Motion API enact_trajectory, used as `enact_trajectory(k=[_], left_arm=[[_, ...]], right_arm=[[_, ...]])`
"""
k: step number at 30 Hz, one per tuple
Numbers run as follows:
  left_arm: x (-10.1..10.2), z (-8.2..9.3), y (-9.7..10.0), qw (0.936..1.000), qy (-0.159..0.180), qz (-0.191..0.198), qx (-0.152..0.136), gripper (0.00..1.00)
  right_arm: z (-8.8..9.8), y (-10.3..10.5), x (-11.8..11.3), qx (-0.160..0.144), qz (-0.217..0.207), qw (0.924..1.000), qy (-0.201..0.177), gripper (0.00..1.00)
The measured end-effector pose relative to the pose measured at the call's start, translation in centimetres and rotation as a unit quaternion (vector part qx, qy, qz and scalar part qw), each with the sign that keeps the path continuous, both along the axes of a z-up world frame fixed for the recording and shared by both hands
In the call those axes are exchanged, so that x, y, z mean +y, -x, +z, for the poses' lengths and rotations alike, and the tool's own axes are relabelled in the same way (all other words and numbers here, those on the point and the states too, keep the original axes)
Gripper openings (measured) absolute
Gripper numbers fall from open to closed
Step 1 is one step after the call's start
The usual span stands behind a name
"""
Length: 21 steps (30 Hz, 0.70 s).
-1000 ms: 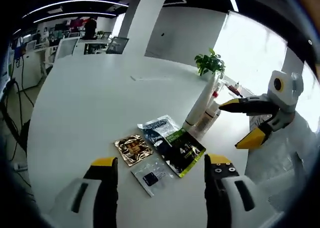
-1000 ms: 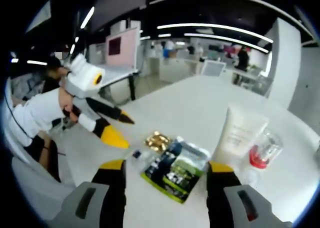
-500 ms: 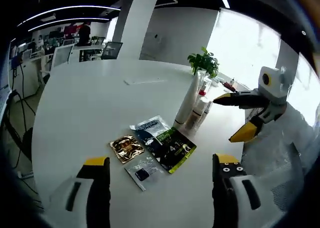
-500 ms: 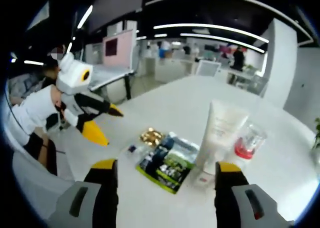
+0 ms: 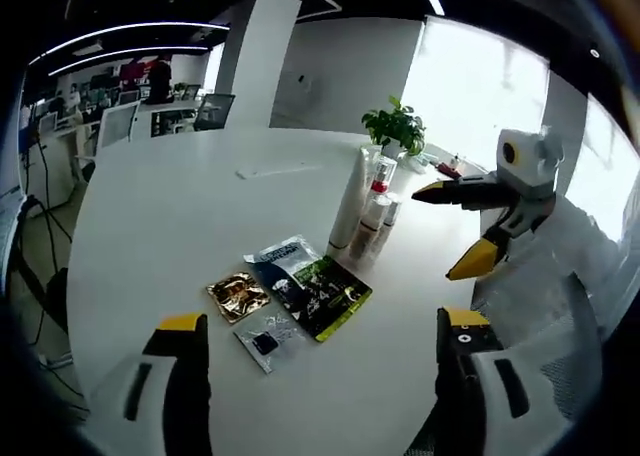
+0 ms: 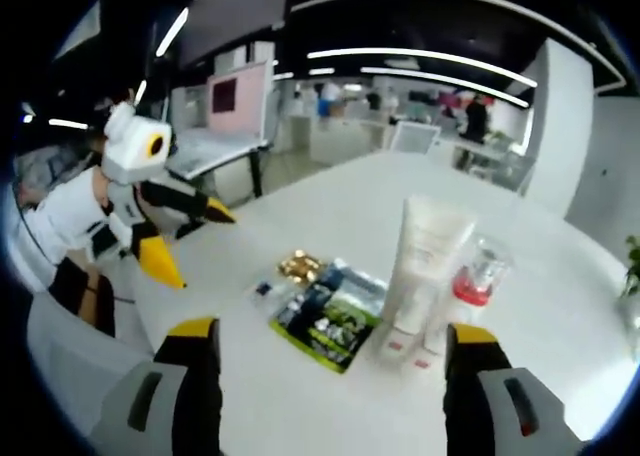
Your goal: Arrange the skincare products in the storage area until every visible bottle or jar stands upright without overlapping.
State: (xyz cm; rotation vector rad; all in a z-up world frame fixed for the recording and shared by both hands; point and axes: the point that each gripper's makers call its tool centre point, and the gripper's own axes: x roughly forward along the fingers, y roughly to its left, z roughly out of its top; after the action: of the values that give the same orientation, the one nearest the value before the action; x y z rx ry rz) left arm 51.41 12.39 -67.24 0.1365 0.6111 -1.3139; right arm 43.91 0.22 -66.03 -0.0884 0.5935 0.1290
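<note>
On the white round table (image 5: 180, 226) a tall white tube (image 5: 350, 206) stands upright beside a clear bottle with a red pump (image 5: 375, 208). Flat in front of them lie a green-black sachet (image 5: 322, 294), a gold sachet (image 5: 238, 294) and a small clear sachet (image 5: 262, 338). My left gripper (image 5: 322, 321) hangs open over the near table edge, holding nothing. My right gripper (image 5: 450, 231) is open to the right of the bottles. In the right gripper view, the right gripper (image 6: 332, 328) is open before the tube (image 6: 425, 261), red-pump bottle (image 6: 470, 286) and green-black sachet (image 6: 325, 326), with the left gripper (image 6: 190, 241) open at the left.
A potted plant (image 5: 397, 126) and small items stand at the table's far side, with a sheet of paper (image 5: 275, 169) lying mid-table. A person's white sleeve (image 6: 60, 226) shows behind the left gripper. Desks and chairs fill the room beyond.
Both cameras have pulled back, so the tube, bottle and sachets look smaller and farther. The jaws of each gripper now stand wider apart. The products have not moved.
</note>
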Motion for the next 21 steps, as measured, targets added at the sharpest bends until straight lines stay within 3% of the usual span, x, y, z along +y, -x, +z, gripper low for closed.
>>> enact_trajectory(k=[8, 21], left_arm=[[0.2, 0.9, 2.0, 0.9998, 0.003, -0.011, -0.014, 0.96], [0.8, 1.5, 4.7, 0.9998, 0.011, 0.005, -0.016, 0.99]], right_arm=[[0.0, 1.5, 0.0, 0.002, 0.007, 0.9999, -0.011, 0.99], [0.5, 3.6, -0.9, 0.002, 0.016, 0.9998, -0.009, 0.99]])
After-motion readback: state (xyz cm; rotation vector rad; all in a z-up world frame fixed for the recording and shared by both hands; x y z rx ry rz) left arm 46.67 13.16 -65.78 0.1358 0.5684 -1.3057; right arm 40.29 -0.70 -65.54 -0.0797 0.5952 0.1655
